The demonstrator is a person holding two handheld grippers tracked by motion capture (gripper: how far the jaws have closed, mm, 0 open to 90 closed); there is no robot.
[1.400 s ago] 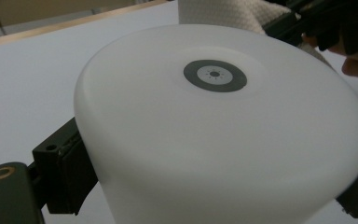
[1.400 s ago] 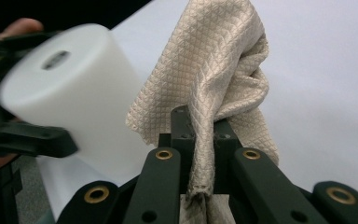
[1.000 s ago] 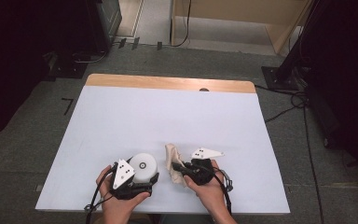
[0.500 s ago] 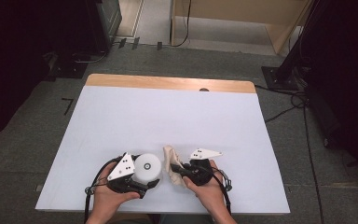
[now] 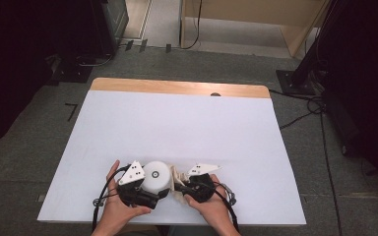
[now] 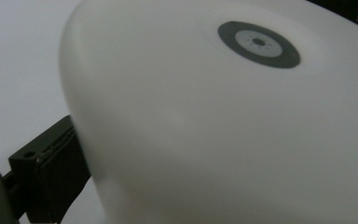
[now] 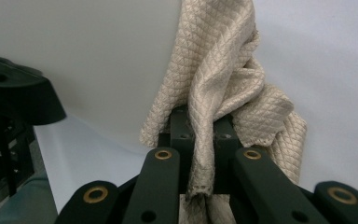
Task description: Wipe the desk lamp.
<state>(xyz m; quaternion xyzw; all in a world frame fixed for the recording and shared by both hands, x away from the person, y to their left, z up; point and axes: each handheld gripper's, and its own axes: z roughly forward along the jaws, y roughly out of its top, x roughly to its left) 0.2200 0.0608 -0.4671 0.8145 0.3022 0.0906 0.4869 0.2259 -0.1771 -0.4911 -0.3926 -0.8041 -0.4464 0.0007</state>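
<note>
A white bowl [image 5: 156, 176] is held tipped near the table's front edge, its base with a grey ring mark [image 6: 259, 43] facing up. My left gripper [image 5: 150, 192] is shut on it; one black finger [image 6: 51, 172] presses its side, and the other is hidden behind the bowl. A beige quilted cloth [image 7: 223, 88] is pinched in my right gripper [image 7: 200, 128], which is shut on it. The cloth [image 5: 178, 178] lies against the bowl's right side, with the right gripper [image 5: 181, 187] just beside it.
The white-covered table [image 5: 177, 123] has a wooden strip along its far edge [image 5: 177, 87]. Cables trail from both grippers at the front edge. Beyond the table are grey floor, dark stands and cables.
The right gripper has carried the cloth left and slightly down until it rests against the bowl. The left hand has tilted a little with the bowl but kept its place.
</note>
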